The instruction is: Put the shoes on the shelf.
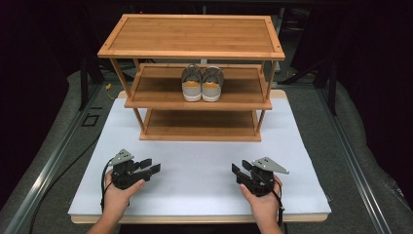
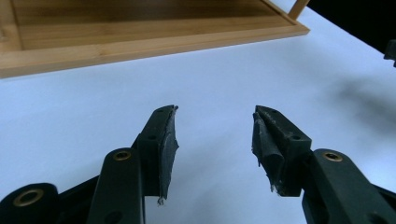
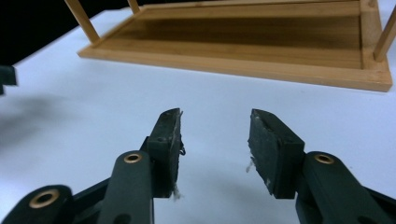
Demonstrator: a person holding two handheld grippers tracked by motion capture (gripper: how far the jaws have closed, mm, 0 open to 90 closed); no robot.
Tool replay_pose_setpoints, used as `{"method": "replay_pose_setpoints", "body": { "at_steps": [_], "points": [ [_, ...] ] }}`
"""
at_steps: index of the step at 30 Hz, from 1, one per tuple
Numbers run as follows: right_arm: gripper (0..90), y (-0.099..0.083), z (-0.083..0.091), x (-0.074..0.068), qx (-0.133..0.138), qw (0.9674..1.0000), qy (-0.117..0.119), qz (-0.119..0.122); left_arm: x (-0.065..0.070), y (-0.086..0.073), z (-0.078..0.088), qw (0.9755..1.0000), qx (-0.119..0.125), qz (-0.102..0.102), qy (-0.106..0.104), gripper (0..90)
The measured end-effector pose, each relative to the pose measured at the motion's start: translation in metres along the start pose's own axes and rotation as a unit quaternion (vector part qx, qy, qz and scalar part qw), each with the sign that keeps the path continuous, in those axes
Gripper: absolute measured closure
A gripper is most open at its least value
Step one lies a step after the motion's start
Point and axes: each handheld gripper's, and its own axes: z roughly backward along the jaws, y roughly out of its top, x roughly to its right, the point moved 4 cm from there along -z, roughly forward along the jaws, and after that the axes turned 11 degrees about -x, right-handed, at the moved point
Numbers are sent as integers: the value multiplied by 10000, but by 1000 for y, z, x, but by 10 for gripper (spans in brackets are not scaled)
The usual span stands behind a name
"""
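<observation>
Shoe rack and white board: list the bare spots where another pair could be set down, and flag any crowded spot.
Free: the top shelf; the bottom shelf; the middle shelf on either side of the grey sneakers; the white board between the rack's front edge and the two hand-held grippers. Crowded: only the middle shelf's centre, where the pair sits side by side.

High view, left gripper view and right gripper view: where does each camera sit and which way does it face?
High view: above the person's side, looking forward and down at the shoe rack, the shoes, both hands and hand-held grippers.
Left gripper view: on the left hand-held gripper, along its open jaws toward the rack's bottom shelf.
Right gripper view: on the right hand-held gripper, jaws open, toward that shelf.
Shared: white tabletop and rack.
</observation>
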Motion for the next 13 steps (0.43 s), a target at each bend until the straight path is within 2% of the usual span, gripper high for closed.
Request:
{"method": "replay_pose_setpoints", "body": {
  "at_steps": [2,4,7,10,13],
  "points": [
    [532,-3,-3,0,-34,10000,-34,75,-3,-4,-1,10000,-47,28,33,493],
    [526,-5,-7,0,-14,9999,-49,158,-5,-6,-3,10000,-86,44,1,487],
    [508,-8,-12,1,-125,9995,-68,268,-4,-10,-8,9997,-229,8,-66,474],
    [495,-11,-16,0,-241,9991,-101,328,-1,-12,-14,9993,-334,-151,8,469],
    [457,-13,-19,-2,-380,9987,-68,320,2,-13,-17,9990,-386,-203,2,446]
  ]
}}
